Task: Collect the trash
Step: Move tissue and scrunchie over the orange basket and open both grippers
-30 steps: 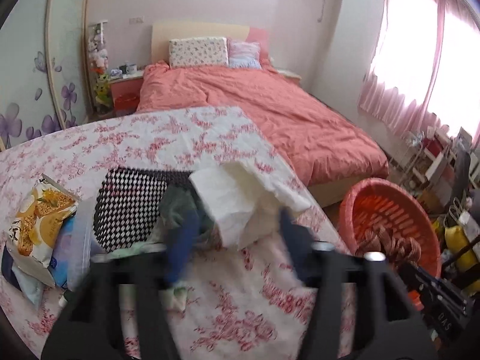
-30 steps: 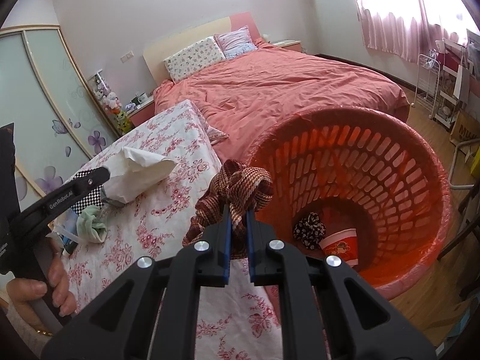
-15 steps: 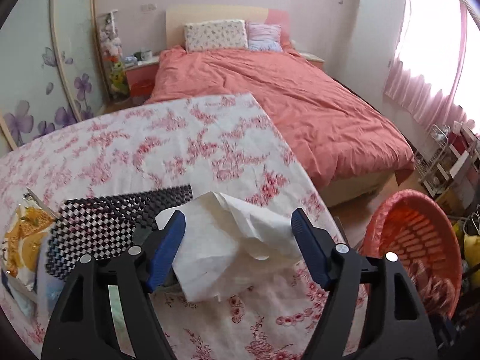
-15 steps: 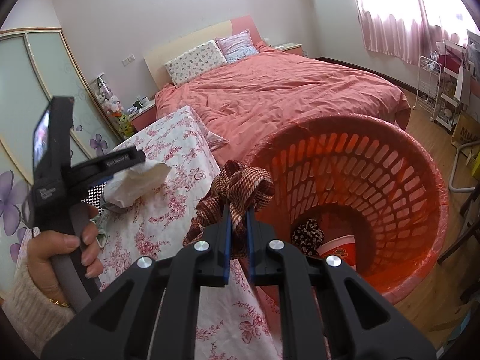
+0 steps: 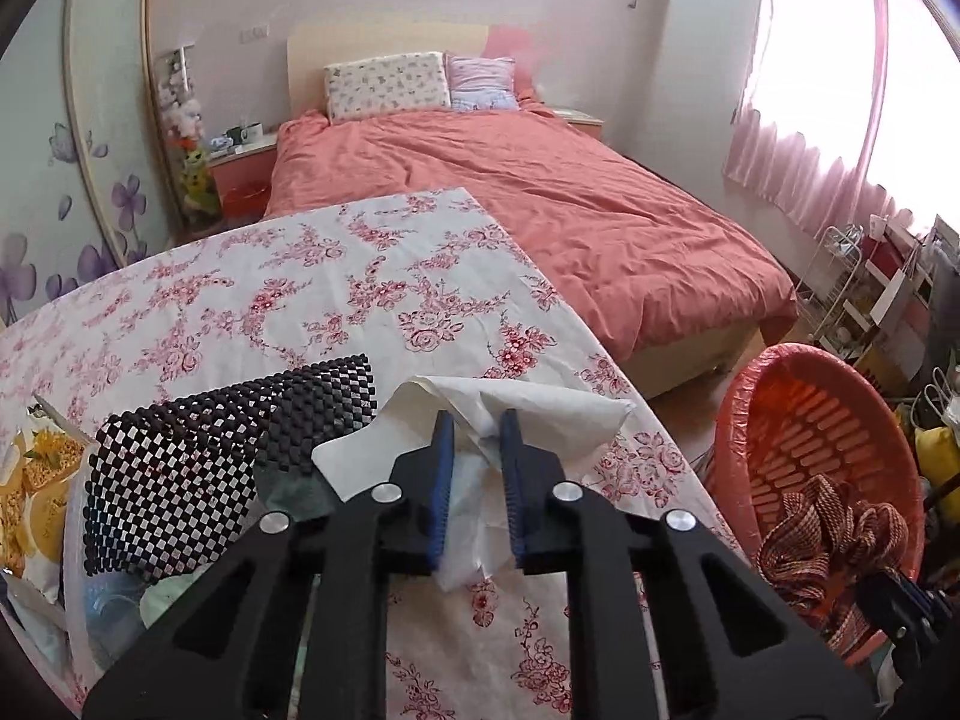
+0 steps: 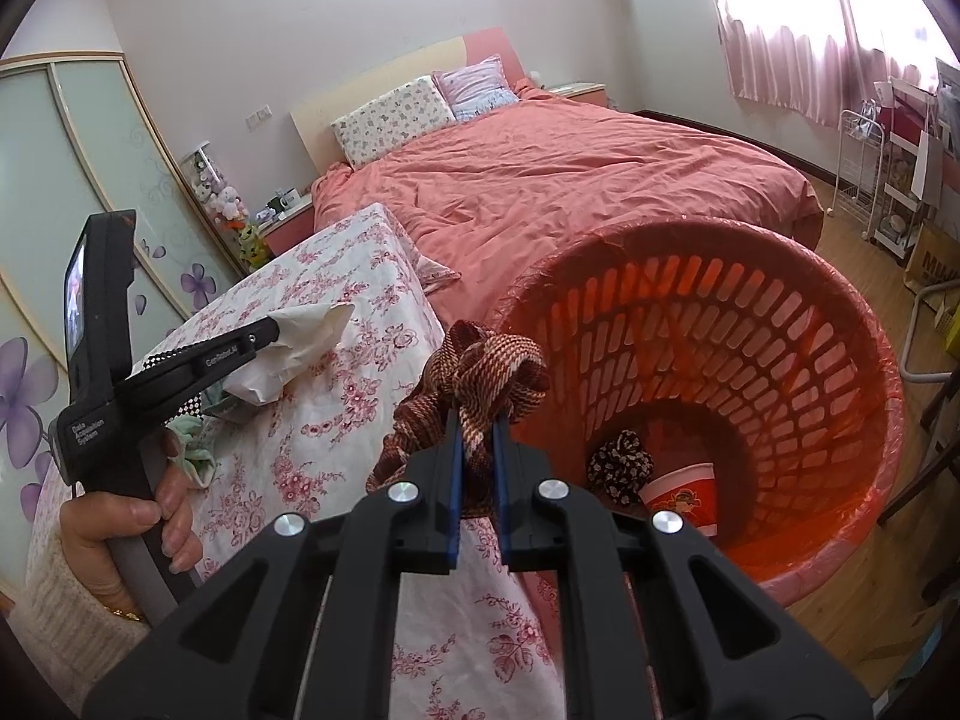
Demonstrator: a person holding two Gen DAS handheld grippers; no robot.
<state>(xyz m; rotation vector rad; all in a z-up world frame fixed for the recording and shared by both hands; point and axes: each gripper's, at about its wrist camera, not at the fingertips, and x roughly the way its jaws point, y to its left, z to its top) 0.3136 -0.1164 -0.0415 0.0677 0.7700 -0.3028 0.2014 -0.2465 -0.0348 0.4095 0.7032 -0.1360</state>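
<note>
Tissue (image 5: 480, 414) sits pinched in the closing left gripper (image 5: 474, 426) on the table (image 5: 300, 276); right gripper (image 6: 476, 420) holds striped cloth (image 6: 486, 366) beside the orange basket (image 6: 780, 324).

Tissue (image 5: 528, 414): white, crumpled, lay on the floral tablecloth near its edge, beside a black checkered mat. Woven brown-and-cream cloth (image 6: 492, 372): bunched, hung over the rim of the basket (image 6: 864, 372). Basket: orange, slatted, tilted beside the table; held a dark patterned wad (image 6: 621, 465) and a red cup (image 6: 681, 495).
</note>
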